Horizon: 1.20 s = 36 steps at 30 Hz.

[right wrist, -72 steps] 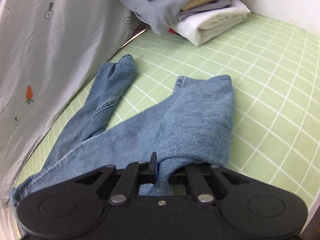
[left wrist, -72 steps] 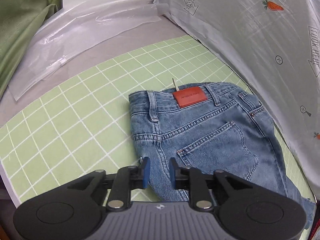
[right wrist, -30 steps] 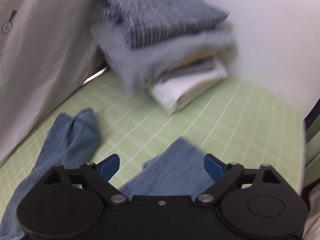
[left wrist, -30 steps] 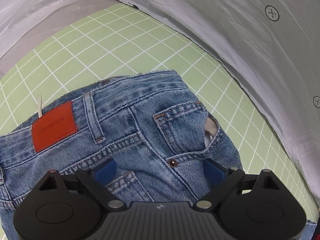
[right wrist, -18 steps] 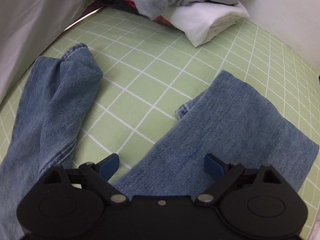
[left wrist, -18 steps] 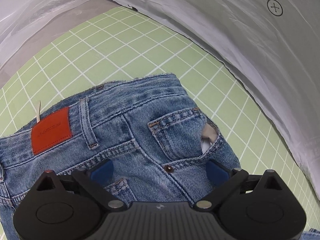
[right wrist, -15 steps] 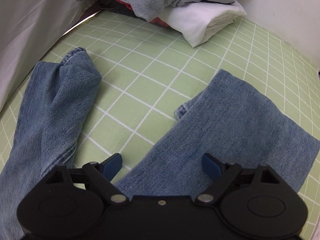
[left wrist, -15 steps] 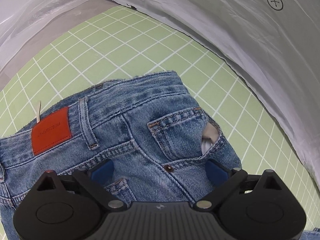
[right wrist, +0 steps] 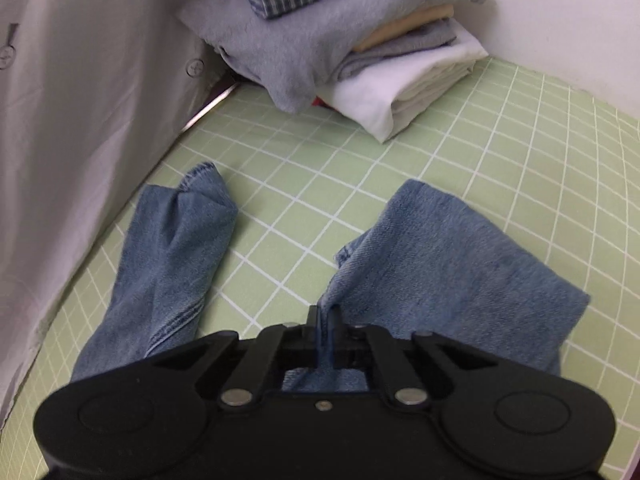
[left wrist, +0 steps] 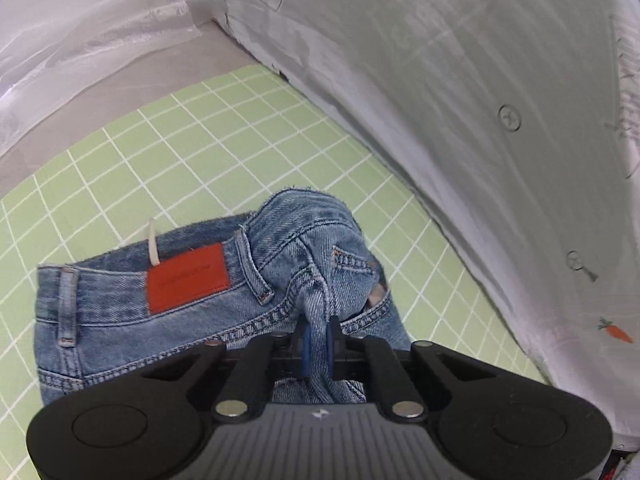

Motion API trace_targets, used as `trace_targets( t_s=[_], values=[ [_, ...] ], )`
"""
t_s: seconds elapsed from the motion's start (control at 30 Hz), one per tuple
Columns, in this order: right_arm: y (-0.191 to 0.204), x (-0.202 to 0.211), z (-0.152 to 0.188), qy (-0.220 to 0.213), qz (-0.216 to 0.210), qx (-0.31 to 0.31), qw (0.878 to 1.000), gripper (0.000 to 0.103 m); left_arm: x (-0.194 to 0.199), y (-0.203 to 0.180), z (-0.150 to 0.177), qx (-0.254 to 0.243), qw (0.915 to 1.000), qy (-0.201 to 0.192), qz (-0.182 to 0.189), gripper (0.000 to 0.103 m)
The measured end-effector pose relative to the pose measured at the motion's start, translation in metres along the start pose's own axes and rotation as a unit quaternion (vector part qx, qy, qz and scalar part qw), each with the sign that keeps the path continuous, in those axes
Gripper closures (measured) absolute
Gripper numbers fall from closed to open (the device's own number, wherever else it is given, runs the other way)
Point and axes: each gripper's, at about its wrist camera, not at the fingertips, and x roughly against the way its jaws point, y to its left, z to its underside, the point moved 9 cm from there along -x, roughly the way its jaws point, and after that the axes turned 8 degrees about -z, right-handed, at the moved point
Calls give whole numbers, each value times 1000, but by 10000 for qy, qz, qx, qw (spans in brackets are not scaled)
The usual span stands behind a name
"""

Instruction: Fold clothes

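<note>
Pinched in the left gripper [left wrist: 316, 330] – a bunched fold of the faded blue denim jeans [left wrist: 160, 320] near the waistband, on the green gridded mat [left wrist: 200, 152]. Clamped in the right gripper [right wrist: 324, 320] – a trouser-leg edge.

Green gridded mat [left wrist: 208, 152] underneath, hemmed by pale printed sheeting [left wrist: 460, 100] (carrots, arrows), clear plastic [left wrist: 80, 48] beyond, white wall [right wrist: 560, 12] behind.
</note>
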Motion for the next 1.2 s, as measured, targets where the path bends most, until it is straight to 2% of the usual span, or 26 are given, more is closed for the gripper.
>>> trace_targets(
  t_s=[0.1, 0.23, 0.4, 0.57, 0.67, 0.7, 0.77, 0.8, 0.83, 0.97, 1.03, 1.17, 1.2],
  values=[
    [-11, 39, 3, -212, -155, 146, 9995, 100, 46, 21, 4, 34, 9994, -231, 246, 96],
    [-44, 74, 26, -141, -242, 173, 9995, 100, 92, 75, 31, 65, 9991, -359, 221, 96],
    [-87, 78, 78, 371, -15, 471, 9982, 100, 107, 172, 92, 501, 9981, 96, -339, 96],
    [-106, 76, 119, 838, 14, 732, 9938, 100, 102, 245, 156, 1145, 9875, 742, -795, 95],
    [-107, 74, 124, 956, -148, 701, 9928, 99, 100, 258, 176, 1149, 9856, 912, -847, 90],
    [-108, 72, 125, 1000, -227, 629, 9927, 93, 99, 258, 179, 1125, 9858, 919, -838, 87],
    [-109, 68, 129, 1155, -339, 533, 9913, 77, 97, 258, 183, 1075, 9864, 933, -820, 80],
    [-110, 66, 131, 1214, -363, 474, 9908, 61, 95, 257, 184, 1039, 9870, 933, -799, 69],
    [-111, 63, 135, 1275, -382, 432, 9902, 53, 94, 255, 184, 1016, 9878, 910, -751, 58],
    [-112, 57, 145, 1324, -493, 285, 9896, 45, 89, 246, 184, 921, 9907, 821, -566, 43],
    [-111, 54, 143, 1214, -560, 270, 9907, 38, 83, 244, 186, 876, 9901, 880, -652, 41],
    [-110, 48, 134, 976, -389, 519, 9931, 40, 71, 242, 187, 950, 9876, 972, -781, 43],
    [-109, 46, 131, 913, -368, 628, 9932, 49, 70, 242, 184, 938, 9877, 957, -801, 46]
  ],
)
